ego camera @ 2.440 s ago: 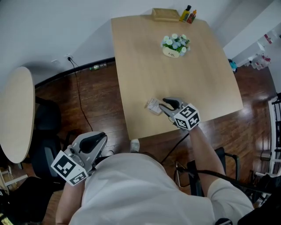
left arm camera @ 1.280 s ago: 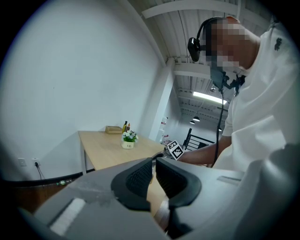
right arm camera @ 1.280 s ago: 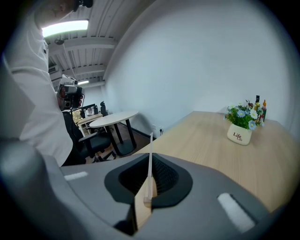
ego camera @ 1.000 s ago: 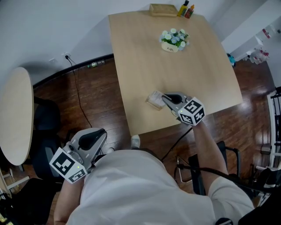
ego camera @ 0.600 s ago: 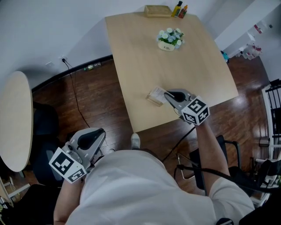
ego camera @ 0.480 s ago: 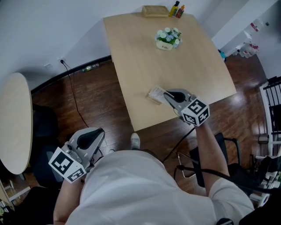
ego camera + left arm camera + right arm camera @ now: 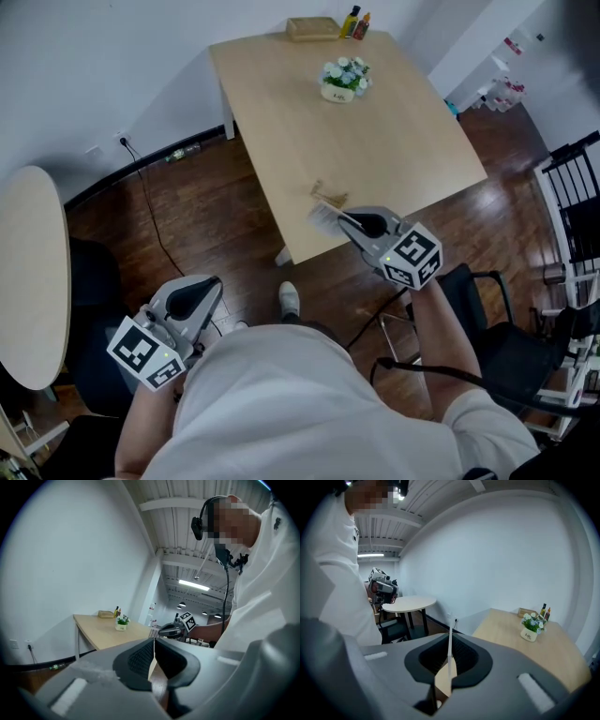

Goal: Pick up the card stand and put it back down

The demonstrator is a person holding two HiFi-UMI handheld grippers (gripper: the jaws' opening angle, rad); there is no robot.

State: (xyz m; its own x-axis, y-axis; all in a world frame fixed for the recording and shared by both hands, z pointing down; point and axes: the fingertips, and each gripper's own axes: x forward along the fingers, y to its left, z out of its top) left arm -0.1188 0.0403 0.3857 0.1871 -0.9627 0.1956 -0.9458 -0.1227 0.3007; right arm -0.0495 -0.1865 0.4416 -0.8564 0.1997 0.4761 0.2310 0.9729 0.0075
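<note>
The card stand [image 7: 325, 202], a clear card in a small wooden base, hangs in the air over the near edge of the light wood table [image 7: 375, 141]. My right gripper [image 7: 339, 219] is shut on it. In the right gripper view the card's thin edge [image 7: 450, 641] stands upright between the closed jaws, with the wooden base [image 7: 444, 682] below. My left gripper [image 7: 192, 300] hangs low at my left side over the floor, away from the table. Its jaws [image 7: 153, 656] are shut with nothing between them.
A white flower pot [image 7: 339, 80] stands at the table's far side. A wooden box [image 7: 311, 28] and two bottles [image 7: 354, 22] sit at its back edge. A round table [image 7: 33, 272] is at the left, a black chair [image 7: 506, 347] and a rack [image 7: 574, 187] at the right.
The right gripper has raised the card stand off the tabletop and drawn it toward the table's near edge. The left gripper has stayed at my side.
</note>
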